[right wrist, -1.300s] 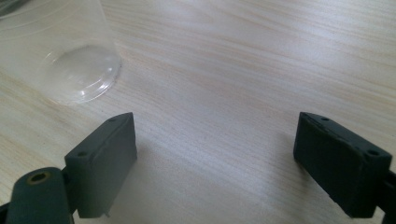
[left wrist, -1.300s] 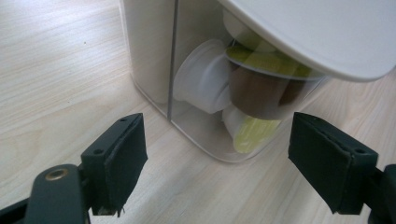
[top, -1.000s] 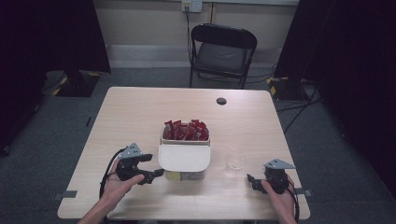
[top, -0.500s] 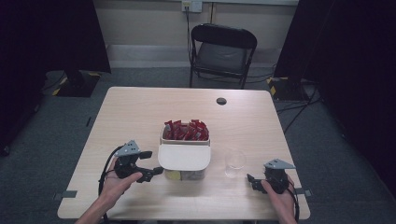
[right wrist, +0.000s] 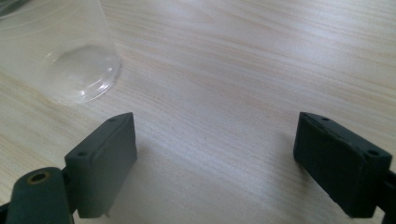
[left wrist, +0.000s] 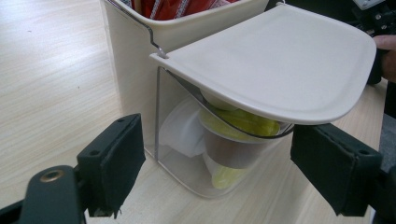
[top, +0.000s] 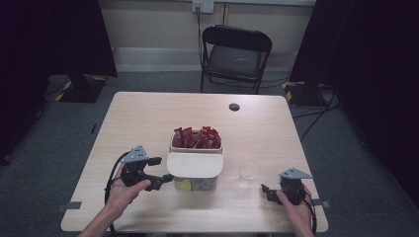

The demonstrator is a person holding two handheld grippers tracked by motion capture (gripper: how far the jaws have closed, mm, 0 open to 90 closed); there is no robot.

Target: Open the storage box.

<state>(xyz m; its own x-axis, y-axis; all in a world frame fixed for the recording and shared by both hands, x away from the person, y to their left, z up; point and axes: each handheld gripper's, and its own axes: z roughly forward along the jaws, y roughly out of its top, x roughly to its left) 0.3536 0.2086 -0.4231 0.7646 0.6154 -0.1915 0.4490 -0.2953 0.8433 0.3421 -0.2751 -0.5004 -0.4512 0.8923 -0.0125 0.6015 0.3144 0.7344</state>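
Table (top: 148, 118): cream bin (top: 195, 159) sits mid-width, toward the near edge. Its far section is open-topped and packed with red packets (top: 195, 138). Its near section is clear-walled, with a cream lid (top: 194, 165) tilted over it.

Through the clear wall, left gripper view: yellow pods (left wrist: 243, 122) and white ones stacked under the lid (left wrist: 275, 60). A wire hinge runs from the bin (left wrist: 135, 70) wall to the lid edge.

Left gripper (top: 157, 172): near-left of the table, pointed at the bin's clear section. Jaws wide apart, nothing between them, both just short of the clear wall in the left gripper view (left wrist: 219, 182). Contact with the bin: cannot tell.

Clear cup (top: 248, 171): upright, just right of the bin, near the near edge.

Right gripper (top: 267, 191): near-right corner, beside the cup and apart from it. Jaws wide apart, bare table between them (right wrist: 215, 172); the cup (right wrist: 60, 51) is off to the upper left in the right gripper view.

Small dark disc (top: 234, 106) by the far edge. Black folding chair (top: 236, 54) beyond the table.
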